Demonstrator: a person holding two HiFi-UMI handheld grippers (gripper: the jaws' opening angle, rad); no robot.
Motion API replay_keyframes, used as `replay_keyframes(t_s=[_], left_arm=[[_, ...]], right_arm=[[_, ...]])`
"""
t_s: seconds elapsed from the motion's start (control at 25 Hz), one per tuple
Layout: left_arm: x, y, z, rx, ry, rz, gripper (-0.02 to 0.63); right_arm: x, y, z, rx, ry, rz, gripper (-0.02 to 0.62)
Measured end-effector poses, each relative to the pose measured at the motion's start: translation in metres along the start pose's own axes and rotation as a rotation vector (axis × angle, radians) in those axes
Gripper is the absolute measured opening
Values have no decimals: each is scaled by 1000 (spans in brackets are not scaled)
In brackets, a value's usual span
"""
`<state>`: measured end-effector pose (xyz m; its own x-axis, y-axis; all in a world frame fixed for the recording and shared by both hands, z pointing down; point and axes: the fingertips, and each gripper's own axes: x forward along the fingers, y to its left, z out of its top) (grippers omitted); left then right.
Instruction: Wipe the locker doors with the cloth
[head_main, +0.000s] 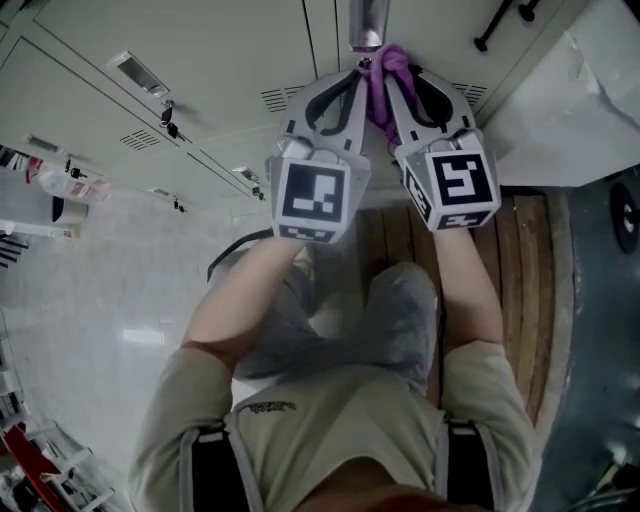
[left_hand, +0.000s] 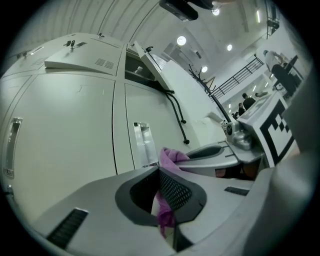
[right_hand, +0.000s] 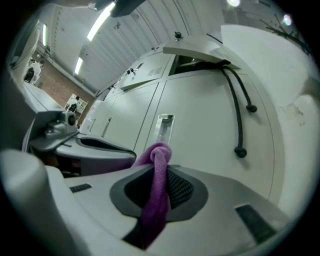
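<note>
Closest in, the left gripper (head_main: 357, 72) and the right gripper (head_main: 399, 78) sit side by side, tips nearly touching. Both sets of fingers are squeezed tight on the same purple cloth (head_main: 386, 68). Each one pinches its own bit, and a thin strip of cloth runs down between the pads. The cloth is twisted up like a little rope (not spread flat), and its round lump sticks out past the tips. It sits right up at the pale locker door (head_main: 200, 50), just below the shiny metal handle (head_main: 366, 22). I cannot tell if it is touching the door yet. A twisted lump like that would likely clean only a skinny stripe and miss most of the door. If the two grippers pull apart, the cloth could slide out of one of them. If they push up, the lump could catch on the handle. Farther up, a black cord (right_hand: 239, 100) hangs from an open door (right_hand: 197, 50), and a big swipe could hook it.
</note>
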<state>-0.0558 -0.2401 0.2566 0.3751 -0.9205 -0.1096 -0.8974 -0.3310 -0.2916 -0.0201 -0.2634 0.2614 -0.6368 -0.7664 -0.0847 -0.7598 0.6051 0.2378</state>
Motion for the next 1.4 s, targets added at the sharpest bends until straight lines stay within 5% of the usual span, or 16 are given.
replay_keyframes(t_s=[0.84, 1.4], left_arm=[[21, -29, -6, -53, 5, -96, 3], [52, -83, -10, -83, 1, -219, 3]], right_arm=[[-9, -50, -47, 45, 65, -99, 55], [-54, -129, -80, 63, 150, -325, 55]])
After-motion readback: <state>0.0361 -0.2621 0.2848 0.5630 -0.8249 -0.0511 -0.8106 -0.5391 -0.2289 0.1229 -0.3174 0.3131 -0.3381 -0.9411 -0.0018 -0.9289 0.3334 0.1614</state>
